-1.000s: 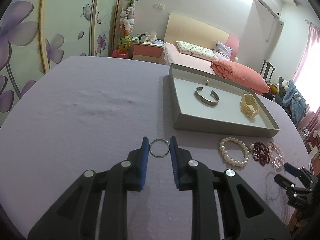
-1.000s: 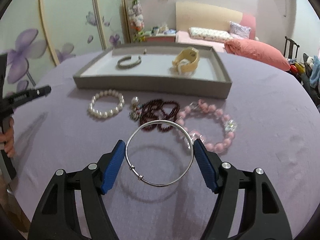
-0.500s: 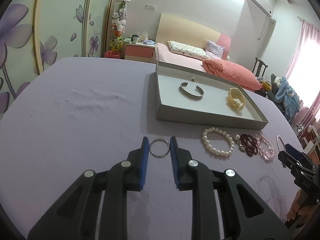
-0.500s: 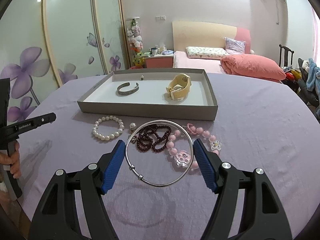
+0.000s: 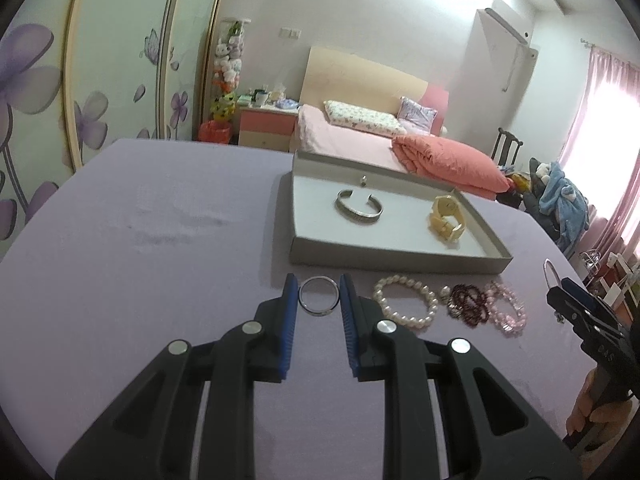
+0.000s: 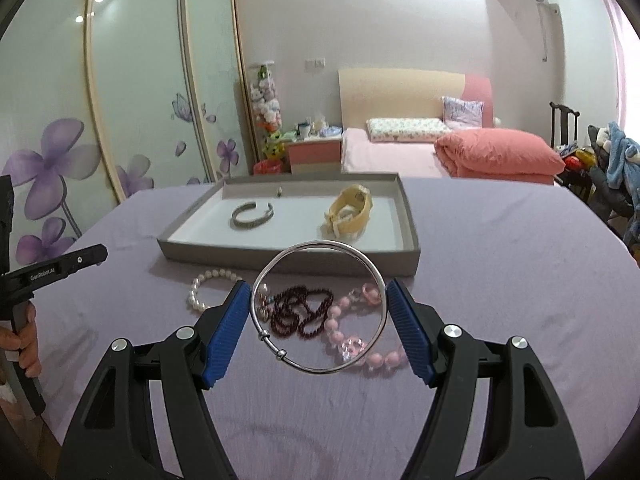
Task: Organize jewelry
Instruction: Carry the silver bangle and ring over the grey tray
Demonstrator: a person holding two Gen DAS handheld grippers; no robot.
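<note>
Right claw (image 6: 318,312): blue pads clamped on either side of a thin silver bangle (image 6: 319,307), held clear above the tabletop (image 6: 500,280). Left claw (image 5: 319,300): closed on a small silver ring-band (image 5: 319,301), pinched between the pad tips; whether it is lifted or resting on the cloth cannot be told.

Just beyond both claws, loose on the purple tabletop: pearl bracelet (image 6: 208,286), dark red bead strand (image 6: 304,312), pink bead bracelet (image 6: 360,340). These remain unsorted.

Further on: grey tray (image 6: 288,258), already holding a silver cuff (image 6: 252,216), a cream watch (image 6: 350,212) and a small item near its far wall, too small to identify.

Step in hand, as judged: carry phase, one piece per claw, bound for the tray.

Next move calls for: clearing the tray's near wall, lowering onto bare floor well apart from cuff and watch, then parting the pads. Bangle may roll on release.
</note>
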